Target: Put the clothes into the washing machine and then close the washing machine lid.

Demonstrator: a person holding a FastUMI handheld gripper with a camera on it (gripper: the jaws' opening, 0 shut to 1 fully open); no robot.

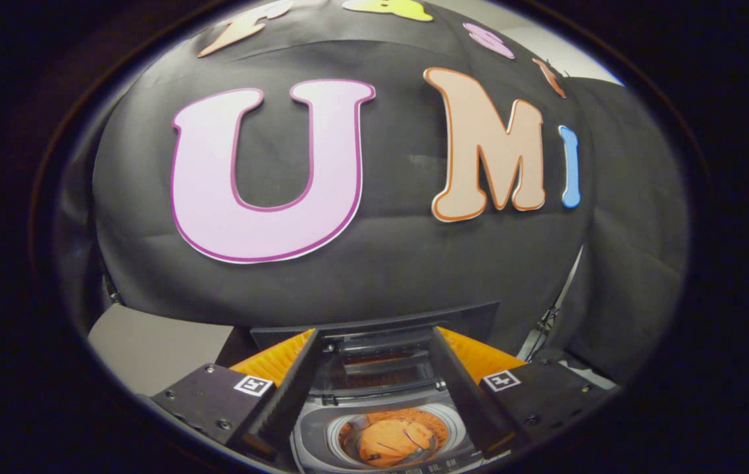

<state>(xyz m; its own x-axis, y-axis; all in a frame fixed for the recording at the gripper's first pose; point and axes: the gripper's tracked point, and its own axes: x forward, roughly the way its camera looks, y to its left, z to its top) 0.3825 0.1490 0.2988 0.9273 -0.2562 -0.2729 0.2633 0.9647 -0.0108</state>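
Note:
A grey top-loading washing machine [312,438] sits low between my fingers, seen from above and in front. Its round drum holds an orange garment [393,440] bunched in the middle. The lid [374,361], a dark glass panel, stands raised upright behind the drum opening. My gripper [378,395] hovers above the machine with its fingers [285,401] spread wide apart and nothing between them. The fingers touch neither the lid nor the garment.
The black cloth wall rises right behind the machine. A grey panel [151,345] stands to the left of the machine. Cables [549,322] hang down the wall to the right of the lid.

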